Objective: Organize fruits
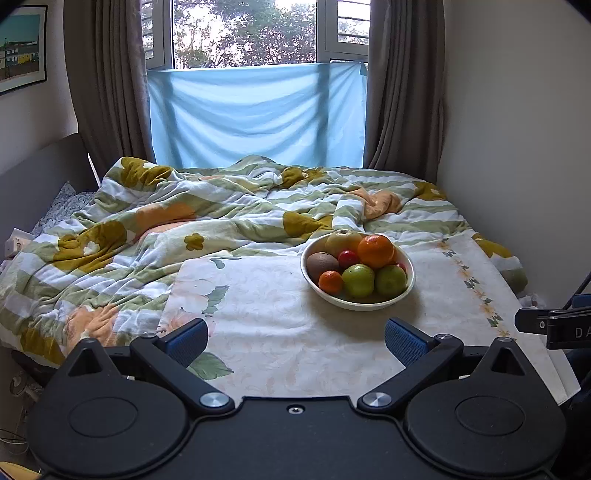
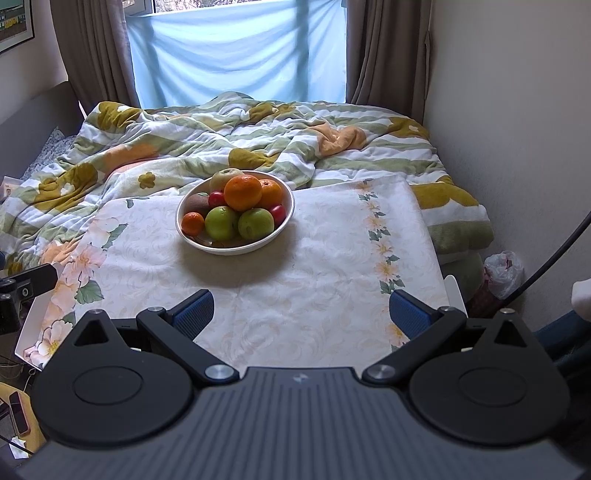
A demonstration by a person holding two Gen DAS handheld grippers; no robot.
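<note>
Bedroom setting, with a window [image 1: 243,33] at the back, a pale blue cloth [image 1: 255,114] hung across its lower half and brown curtains [image 1: 107,85] on both sides. Below it lies a bed under a rumpled striped quilt [image 1: 147,221] with yellow flowers, and up against it stands the bench [image 1: 277,332], covered in a cream floral cloth.

On that bench sits a white bowl [image 1: 371,303], piled high, towards the far edge, right of centre from the left wrist view. On top is a big orange [image 1: 376,251], with a pale apple [image 1: 341,240] behind it. Two green apples [image 1: 358,280] sit side by side at the front, a small tangerine [image 1: 330,281] just to their left, a kiwi [image 1: 322,265] at the bowl's left side and a small red fruit [image 1: 348,258] tucked in the middle. The right wrist view adds a second orange [image 2: 271,192] and another red fruit [image 2: 277,213].

Left claw [image 1: 295,341] hovers over the bench's near edge, its blue-padded fingers [image 1: 188,341] spread wide, nothing between them. Right claw [image 2: 301,314] likewise: wide apart, empty, over the near edge, well short of the bowl. A white plastic bag [image 2: 504,273] sits on the floor by the right wall.
</note>
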